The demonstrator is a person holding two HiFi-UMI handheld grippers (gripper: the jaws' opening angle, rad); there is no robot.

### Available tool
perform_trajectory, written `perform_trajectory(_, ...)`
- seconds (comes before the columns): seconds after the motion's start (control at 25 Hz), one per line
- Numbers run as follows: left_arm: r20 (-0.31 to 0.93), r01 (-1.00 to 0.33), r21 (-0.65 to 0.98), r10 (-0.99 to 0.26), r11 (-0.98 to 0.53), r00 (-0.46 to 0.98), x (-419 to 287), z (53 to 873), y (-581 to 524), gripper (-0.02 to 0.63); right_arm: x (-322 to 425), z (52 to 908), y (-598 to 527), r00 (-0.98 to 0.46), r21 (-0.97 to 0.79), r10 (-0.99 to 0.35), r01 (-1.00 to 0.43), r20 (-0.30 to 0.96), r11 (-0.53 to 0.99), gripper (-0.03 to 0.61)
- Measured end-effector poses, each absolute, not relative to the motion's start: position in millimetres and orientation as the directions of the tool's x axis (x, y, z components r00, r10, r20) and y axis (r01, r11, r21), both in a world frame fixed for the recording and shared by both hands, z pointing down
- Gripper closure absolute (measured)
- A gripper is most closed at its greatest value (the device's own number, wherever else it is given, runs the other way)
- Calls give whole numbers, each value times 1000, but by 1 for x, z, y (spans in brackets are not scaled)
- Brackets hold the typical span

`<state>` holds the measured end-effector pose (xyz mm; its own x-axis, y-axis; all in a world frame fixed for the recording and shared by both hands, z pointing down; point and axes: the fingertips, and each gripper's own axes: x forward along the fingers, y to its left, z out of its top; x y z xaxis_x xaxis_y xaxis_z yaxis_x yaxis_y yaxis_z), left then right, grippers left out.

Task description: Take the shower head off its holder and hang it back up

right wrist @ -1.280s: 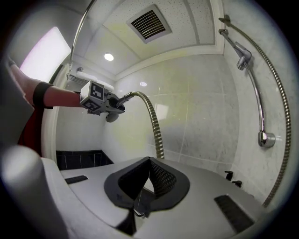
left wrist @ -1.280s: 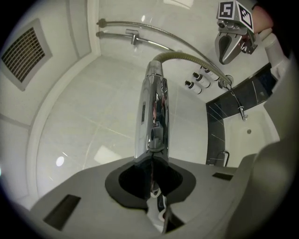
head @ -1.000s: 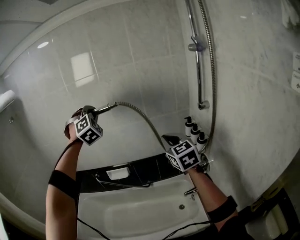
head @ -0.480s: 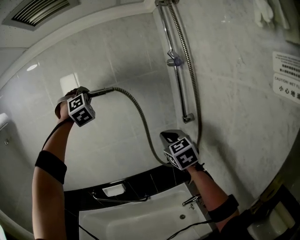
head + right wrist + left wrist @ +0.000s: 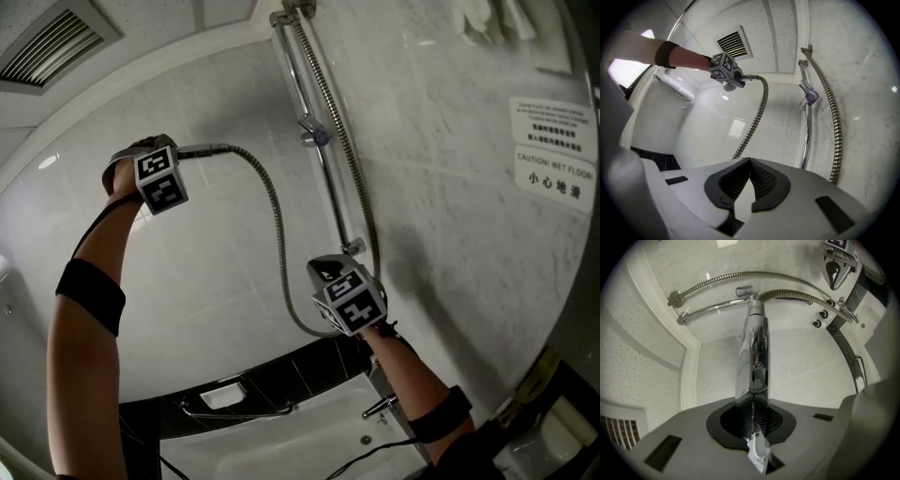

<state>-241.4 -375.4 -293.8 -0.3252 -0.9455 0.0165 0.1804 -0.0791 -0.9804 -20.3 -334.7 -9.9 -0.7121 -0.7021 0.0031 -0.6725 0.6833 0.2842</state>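
Left gripper (image 5: 752, 401): fingers (image 5: 731, 420) clamped on shower head (image 5: 754, 348).
Right gripper (image 5: 749, 164): fingers (image 5: 729, 180) together, holding nothing, near hose (image 5: 277, 225).

**Left gripper** (image 5: 176, 155): pale grey moulded housing. A rounded black recess holds ribbed black pads (image 5: 764, 417). A dark rectangular slot (image 5: 663, 452) is set into the housing on either side.

**Right gripper** (image 5: 321, 266): same build, housing nearer white, with finely ribbed black pads (image 5: 764, 180).

**Markings:** the left marker cube (image 5: 159, 180) and the right marker cube (image 5: 353, 302) are white. Both carry black square patterns on every visible face.

**Arms:** both forearms are bare. The left armband (image 5: 89, 292) and the right armband (image 5: 441, 414) are wide, black and plain.

**Cabling:** a thin black cable (image 5: 370, 452) runs below the right arm. A second cable (image 5: 167, 459) shows beside the left arm.
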Motion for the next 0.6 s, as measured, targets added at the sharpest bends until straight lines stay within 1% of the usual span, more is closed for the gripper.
perform_trajectory(0.2,-11,239,-969,-947,-70,-322,-204,-324,-390,574,-12,-20,-339,-713,277,-701,-677,-20,681,558)
perform_trajectory(0.36,-30,280,-957,-940,-70,-339,-186,-341,-403,574,-6,-35,-327,-728,257,-685,-668,-32,698,557)
perform_trajectory(0.6,-66,351,-934,-934,-66,-352,-161,-361,-424,575,4,-45,-331,-727,276,-684,-670,-58,689,557)
